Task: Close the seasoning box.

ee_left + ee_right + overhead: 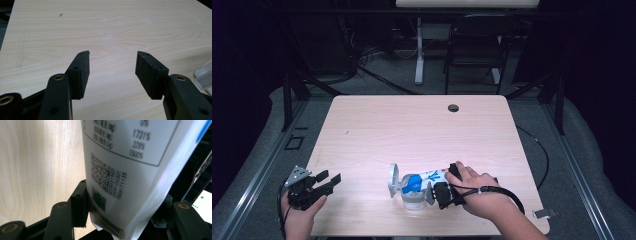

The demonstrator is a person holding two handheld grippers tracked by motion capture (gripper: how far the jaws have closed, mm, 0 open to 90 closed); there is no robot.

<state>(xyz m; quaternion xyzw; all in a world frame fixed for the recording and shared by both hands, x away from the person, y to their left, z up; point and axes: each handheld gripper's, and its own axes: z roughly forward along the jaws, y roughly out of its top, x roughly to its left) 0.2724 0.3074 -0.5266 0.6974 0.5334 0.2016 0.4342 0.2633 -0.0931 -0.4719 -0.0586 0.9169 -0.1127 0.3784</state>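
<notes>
A white packet with blue print lies tilted over a clear jar near the table's front edge. My right gripper is shut on the packet's right end. In the right gripper view the packet shows a printed table, a square code and barcodes, and it sits between the jaws of the right gripper, with the left pad pressed on it. A round pale lid stands on edge just left of the jar. My left gripper is at the table's front left corner; its jaws are wide open with nothing between them.
The light wooden table has a cable hole near its far edge. A clear plastic piece shows at the right edge of the left gripper view. A chair and a desk leg stand beyond the table.
</notes>
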